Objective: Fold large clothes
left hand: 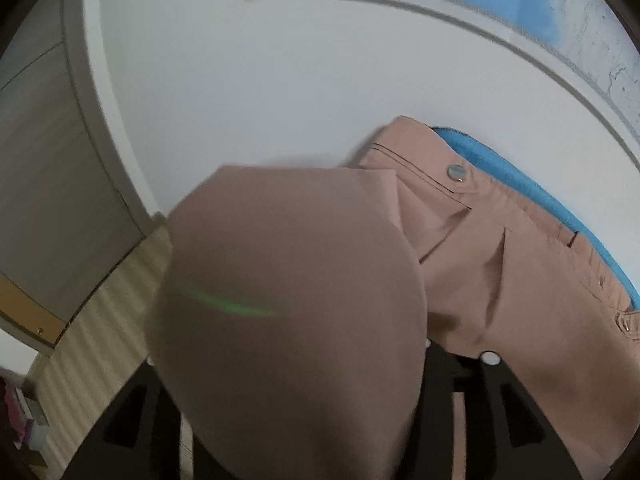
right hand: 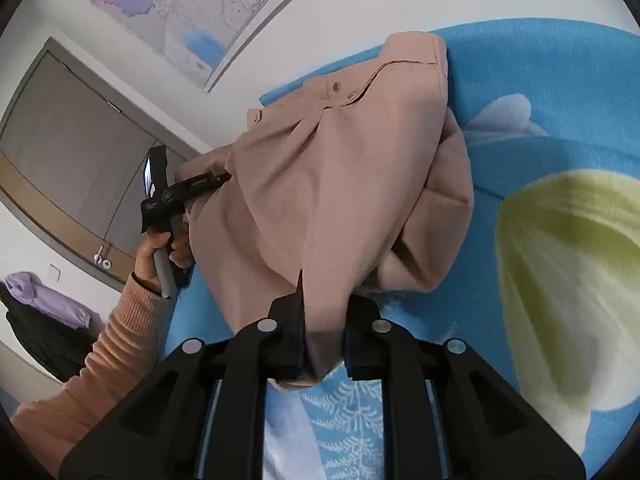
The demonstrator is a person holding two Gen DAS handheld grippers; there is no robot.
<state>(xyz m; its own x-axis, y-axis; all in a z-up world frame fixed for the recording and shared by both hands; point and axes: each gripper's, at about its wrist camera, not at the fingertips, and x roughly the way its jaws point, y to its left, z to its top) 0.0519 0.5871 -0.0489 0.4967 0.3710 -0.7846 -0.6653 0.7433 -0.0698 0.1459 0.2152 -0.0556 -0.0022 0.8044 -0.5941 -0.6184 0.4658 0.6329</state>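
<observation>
Folding pink trousers (right hand: 328, 184) on blue bedspread (right hand: 560, 92).
Right gripper (right hand: 325, 344) clamping a fabric fold for laying over; left gripper (right hand: 216, 180) grip undeterminable, buried in cloth.

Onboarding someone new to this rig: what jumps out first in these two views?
The pinkish-tan trousers fill the middle of both views, bunched over a bright blue patterned bedspread. The right gripper pinches a fold of them at bottom centre. At left, a hand in an orange sleeve holds the left gripper against the cloth.
</observation>
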